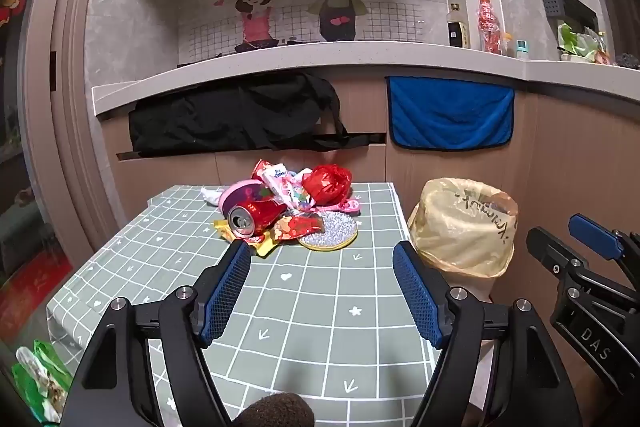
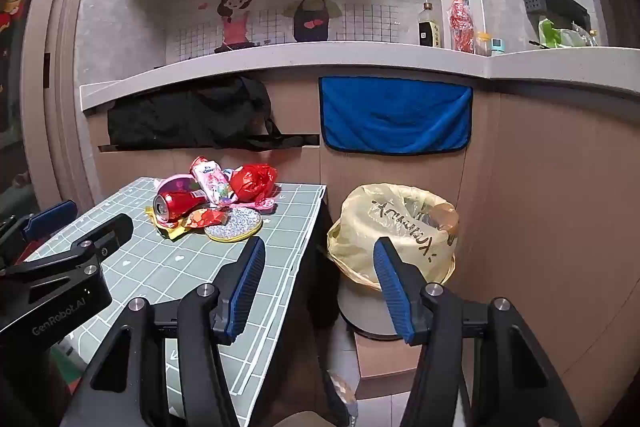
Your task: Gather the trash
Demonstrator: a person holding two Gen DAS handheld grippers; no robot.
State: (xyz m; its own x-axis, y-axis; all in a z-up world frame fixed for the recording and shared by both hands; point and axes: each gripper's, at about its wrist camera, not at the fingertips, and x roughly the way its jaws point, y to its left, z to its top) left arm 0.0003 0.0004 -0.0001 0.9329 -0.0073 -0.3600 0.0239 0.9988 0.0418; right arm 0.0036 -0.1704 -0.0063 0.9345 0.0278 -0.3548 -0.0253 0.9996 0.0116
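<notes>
The left tool (image 1: 322, 259) is spread wide with nothing between its blue ribbed pads, and the heap of rubbish lies straight ahead of it, just above centre in the left wrist view. Nearest its pads is a dented red aluminium drink can (image 1: 256, 215), lying on its side with the open top facing the camera and its long axis running back toward the upper right. That axis is close to the tool's own line of approach, so I judge a grasp across the can's round body would suit better than one end to end.

The right tool (image 2: 318, 253) is also released and empty. From its view the pile sits up and to the left, while the bin lined with a thin yellow plastic bag (image 2: 400, 227) stands directly beyond its pads. So the left hand looks nearer the rubbish and the right nearer the bin.

Behind the can, still on the bench with its grey-green grid-pattern cloth (image 1: 304, 327), are a crumpled glossy red plastic bag (image 1: 328, 185), a pink printed snack packet (image 1: 280, 183) and crinkled red and yellow foil wrappers (image 1: 296, 227). A round glittery silver disc with a yellow rim (image 1: 332, 231) lies flat at the heap's right (possibly a coaster, not rubbish).
</notes>
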